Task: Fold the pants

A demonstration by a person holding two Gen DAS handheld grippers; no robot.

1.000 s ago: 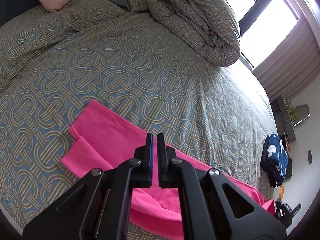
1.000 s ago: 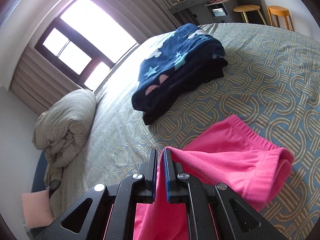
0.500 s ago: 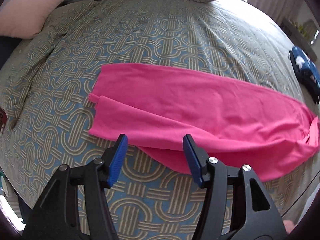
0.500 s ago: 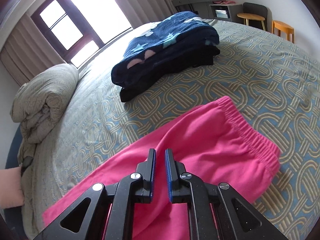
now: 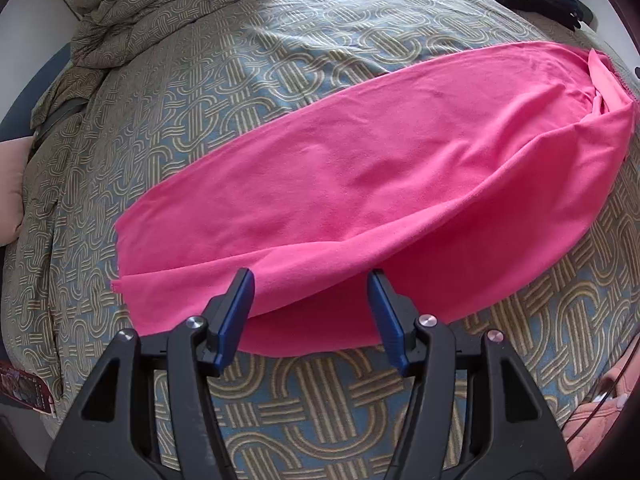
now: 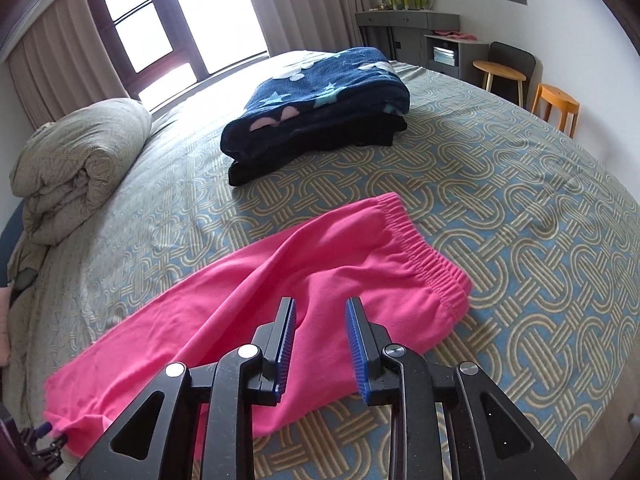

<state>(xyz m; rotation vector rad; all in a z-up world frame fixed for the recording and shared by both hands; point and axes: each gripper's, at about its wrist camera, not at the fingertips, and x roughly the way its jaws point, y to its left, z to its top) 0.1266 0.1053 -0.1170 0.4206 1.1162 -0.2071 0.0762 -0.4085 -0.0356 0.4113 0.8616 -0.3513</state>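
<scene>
Bright pink pants point(image 5: 360, 184) lie flat across the patterned bedspread point(image 5: 248, 80), doubled lengthwise with one leg on the other. In the left wrist view my left gripper point(image 5: 310, 280) stands open just above the pants' near edge, and its pads point(image 5: 240, 304) press on nothing. In the right wrist view the pants point(image 6: 312, 272) end in an elastic waistband point(image 6: 420, 244) at the right. My right gripper point(image 6: 321, 306) hovers over the seat of the pants. Its jaws are opening, a narrow gap wide, with cloth below them but not pinched.
A folded navy star-print blanket on dark clothes point(image 6: 316, 112) sits further up the bed. A rolled duvet point(image 6: 76, 168) lies at the far left by the window. Two wooden stools point(image 6: 556, 104) and a grey dresser point(image 6: 404, 28) stand beyond the bed. A pink sleeve point(image 5: 600, 412) shows at the lower right.
Both grippers were shut on the pink cloth and have let it go. The lifted waist end dropped flat onto the bed. The left gripper rolled and came down over the near edge.
</scene>
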